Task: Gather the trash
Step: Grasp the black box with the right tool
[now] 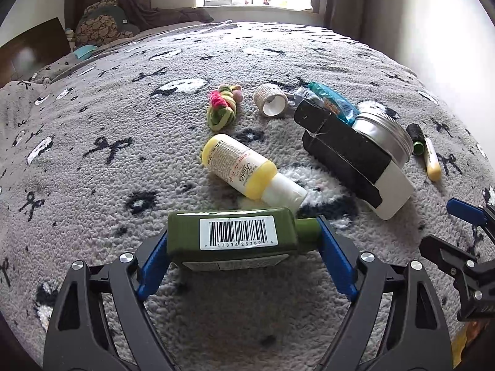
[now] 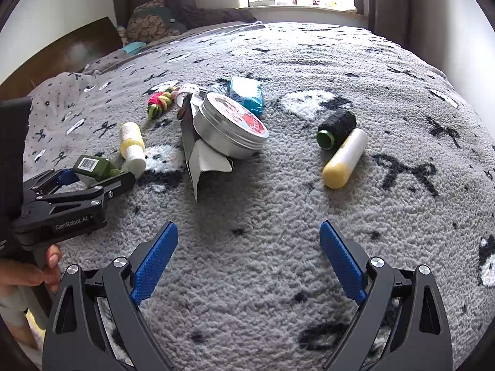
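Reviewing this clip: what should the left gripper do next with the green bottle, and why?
Probably close a touch firmer, then lift: the green bottle lies crosswise between the left gripper pads, cap against one pad, still resting on the blanket.

Both grippers: black linkage arms, silver pivot screws, blue textured pads point(image 2: 154, 259) (left body stamped "GenRobot.AI").

Grey patterned blanket point(image 2: 278, 262) bears bottles point(image 1: 247, 167), tin point(image 2: 230, 130).
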Available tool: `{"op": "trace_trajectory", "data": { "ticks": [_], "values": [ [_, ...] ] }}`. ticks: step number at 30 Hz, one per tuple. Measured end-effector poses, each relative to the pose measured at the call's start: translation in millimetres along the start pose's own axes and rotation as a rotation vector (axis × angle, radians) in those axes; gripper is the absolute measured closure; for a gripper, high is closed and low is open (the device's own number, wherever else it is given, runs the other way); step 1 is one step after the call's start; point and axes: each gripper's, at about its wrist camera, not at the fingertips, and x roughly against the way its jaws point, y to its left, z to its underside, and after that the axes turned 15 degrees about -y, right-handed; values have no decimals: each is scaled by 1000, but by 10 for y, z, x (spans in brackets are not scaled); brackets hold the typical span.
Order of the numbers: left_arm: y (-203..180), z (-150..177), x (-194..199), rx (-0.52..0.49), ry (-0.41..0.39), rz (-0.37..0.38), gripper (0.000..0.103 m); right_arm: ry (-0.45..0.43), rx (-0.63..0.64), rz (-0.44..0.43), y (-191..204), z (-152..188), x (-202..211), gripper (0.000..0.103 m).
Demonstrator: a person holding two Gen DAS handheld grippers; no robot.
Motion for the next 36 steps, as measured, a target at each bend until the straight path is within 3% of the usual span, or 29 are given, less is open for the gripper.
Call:
{"op": "trace_trajectory", "data": {
  "ticks": [6, 15, 17, 19, 22, 29, 36],
  "values": [
    [155, 0, 146, -20, -24, 5, 21, -20, -2, -63, 159, -113, -199, 12],
    [433, 57, 377, -11, -45, -29, 21, 19, 46, -82, 483, -300, -712, 32],
    [481, 70, 404, -5, -46, -33, 21, 14, 56, -94, 548, -356, -751, 42],
    [509, 74, 428, 1, -46, -34, 21, 22, 71, -84, 592, -379, -793, 66],
    [548, 80, 498, 9, -53, -36, 21, 27, 78, -87, 630, -391, -806, 78],
    [584, 87, 706, 13, -84, -35, 21, -16, 120, -114, 727, -391, -510, 84],
    [428, 94, 988, 2, -112, -4, 21, -97, 142, -97, 716, -426, 79, 85]
  ]
}}
